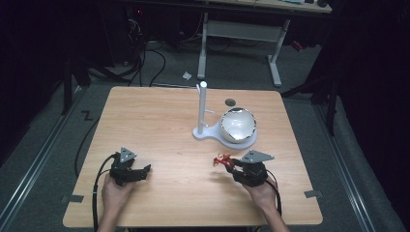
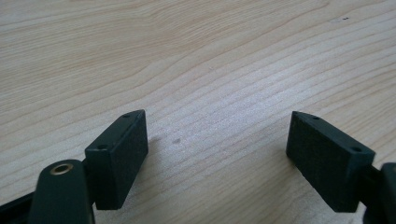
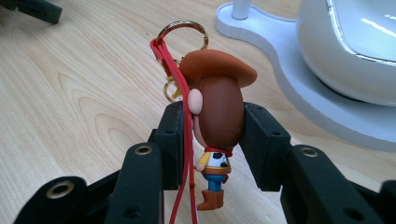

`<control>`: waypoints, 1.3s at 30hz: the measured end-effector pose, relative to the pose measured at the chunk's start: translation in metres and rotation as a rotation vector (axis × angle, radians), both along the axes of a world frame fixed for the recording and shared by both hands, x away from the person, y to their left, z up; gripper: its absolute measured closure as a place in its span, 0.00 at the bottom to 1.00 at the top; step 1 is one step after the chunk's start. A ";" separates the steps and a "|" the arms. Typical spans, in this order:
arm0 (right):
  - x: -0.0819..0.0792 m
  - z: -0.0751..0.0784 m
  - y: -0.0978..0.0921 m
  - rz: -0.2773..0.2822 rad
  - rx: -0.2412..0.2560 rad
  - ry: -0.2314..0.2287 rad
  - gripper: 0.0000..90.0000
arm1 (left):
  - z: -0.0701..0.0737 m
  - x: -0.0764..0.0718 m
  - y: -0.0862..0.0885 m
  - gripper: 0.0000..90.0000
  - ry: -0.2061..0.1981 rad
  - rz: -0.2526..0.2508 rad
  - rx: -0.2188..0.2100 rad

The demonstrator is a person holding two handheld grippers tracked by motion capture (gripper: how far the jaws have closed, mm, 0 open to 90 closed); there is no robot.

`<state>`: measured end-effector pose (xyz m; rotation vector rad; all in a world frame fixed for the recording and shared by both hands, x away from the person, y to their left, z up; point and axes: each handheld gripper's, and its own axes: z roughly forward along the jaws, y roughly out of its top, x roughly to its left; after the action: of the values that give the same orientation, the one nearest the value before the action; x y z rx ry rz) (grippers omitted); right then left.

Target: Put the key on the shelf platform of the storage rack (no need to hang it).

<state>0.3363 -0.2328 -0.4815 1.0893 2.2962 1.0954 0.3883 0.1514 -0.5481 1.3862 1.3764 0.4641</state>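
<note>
- Right gripper (image 3: 212, 135), near right on the surface (image 1: 159, 121): fingers (image 3: 261, 140) clamp a cowboy keychain (image 3: 215, 116) by its head.
- Left gripper (image 2: 217, 154), near left: fingers spread wide, holding nothing.

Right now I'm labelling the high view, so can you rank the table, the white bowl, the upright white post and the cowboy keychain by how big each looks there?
1. table
2. white bowl
3. white post, taller than the bowl but far thinner
4. cowboy keychain, clamped in the right gripper
</note>
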 end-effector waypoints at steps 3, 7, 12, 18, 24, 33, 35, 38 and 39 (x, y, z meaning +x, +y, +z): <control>-0.003 0.005 -0.006 -0.013 0.008 -0.003 0.69 | 0.000 0.000 0.000 0.23 0.000 0.000 0.001; -0.007 0.010 -0.015 -0.031 0.027 -0.006 0.69 | 0.000 0.000 0.000 0.23 0.000 0.000 0.000; -0.011 0.015 -0.026 -0.053 0.038 -0.009 0.69 | 0.000 0.000 0.000 0.23 0.000 0.001 0.001; -0.015 0.020 -0.037 -0.085 0.042 -0.013 0.69 | 0.000 0.000 0.000 0.23 0.001 0.003 -0.002; -0.014 0.022 -0.051 -0.128 0.060 -0.014 0.69 | 0.000 0.000 0.000 0.23 0.001 0.004 -0.001; -0.010 0.029 -0.063 -0.168 0.084 -0.018 0.69 | 0.000 0.000 0.001 0.24 0.002 0.004 0.001; -0.008 0.030 -0.064 -0.173 0.084 -0.020 0.69 | 0.000 0.000 0.001 0.24 0.003 0.004 0.001; -0.006 0.033 -0.067 -0.188 0.088 -0.021 0.69 | 0.000 0.000 0.001 0.24 0.003 0.004 0.001; -0.005 0.033 -0.069 -0.195 0.097 -0.020 0.69 | 0.000 0.000 0.001 0.24 0.003 0.004 0.001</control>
<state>0.3317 -0.3014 -0.4482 1.3020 2.0891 1.1436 0.3884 0.1521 -0.5479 1.3859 1.3819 0.4650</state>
